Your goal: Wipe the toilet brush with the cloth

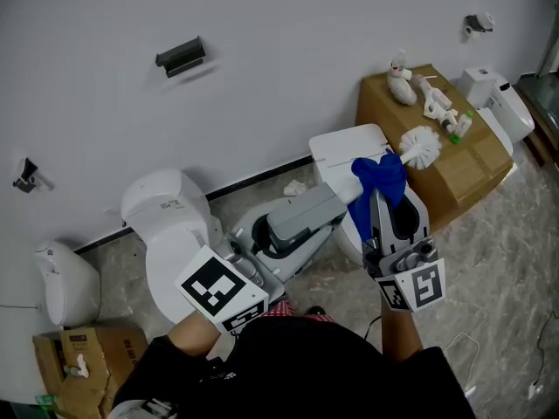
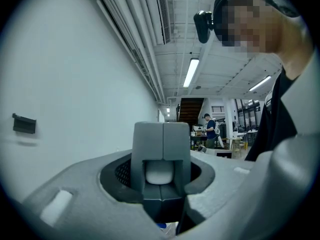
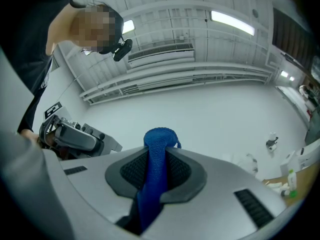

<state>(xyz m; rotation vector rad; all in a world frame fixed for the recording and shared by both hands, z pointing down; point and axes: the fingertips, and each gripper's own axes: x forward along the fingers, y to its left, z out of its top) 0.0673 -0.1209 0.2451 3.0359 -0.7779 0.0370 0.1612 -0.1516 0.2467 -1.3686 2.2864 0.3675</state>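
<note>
While the left gripper (image 1: 316, 211) clamps wide around the grey handle of the toilet brush (image 1: 421, 147), holding it over the front edge of the toilet tank (image 1: 341, 147), the right gripper (image 1: 384, 208) is closed on a blue cloth (image 1: 380, 175) bunched at the shaft beside the white bristles. Wiping seems to be in hand. Next, the cloth likely needs to slide along the brush with steady contact.

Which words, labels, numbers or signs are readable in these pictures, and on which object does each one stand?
No word or number can be read in any view.
Small dark print on the white toilet: too small to read.
Cubes on the left gripper and right gripper: black-and-white square markers only, no letters.
</note>
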